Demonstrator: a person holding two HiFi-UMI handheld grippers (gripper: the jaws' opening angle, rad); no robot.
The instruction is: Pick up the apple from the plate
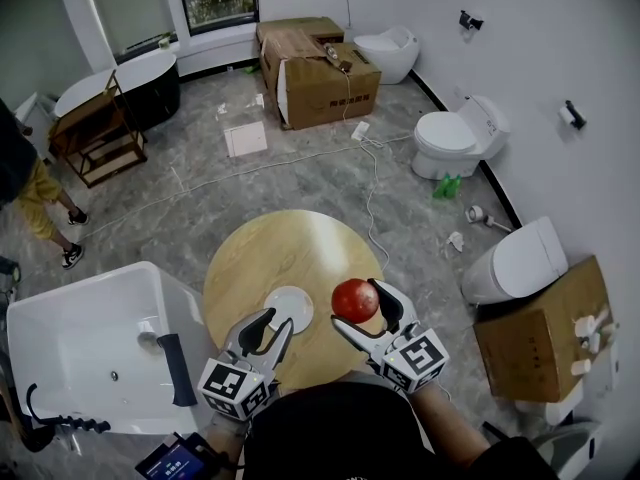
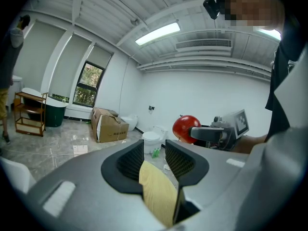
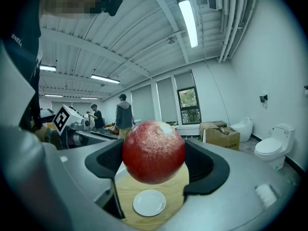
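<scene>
Right gripper view: apple [image 3: 153, 151] clamped between both jaws of right gripper [image 3: 153, 163], pads on opposite flanks at widest girth. Apple in air, clear of plate [image 3: 149, 202]; plate bare, on round wooden table [image 1: 250, 258] below. Left gripper [image 2: 154, 159] partly open, nothing between jaws. Assessment: apple firm, moderately weighty, skin smooth and waxy. Slip likely under weak hold, bruising under hard squeeze. Hold across equator judged sound; moderate pressure advised.

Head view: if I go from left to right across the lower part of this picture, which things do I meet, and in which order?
white tub → left gripper → apple → cardboard box
</scene>
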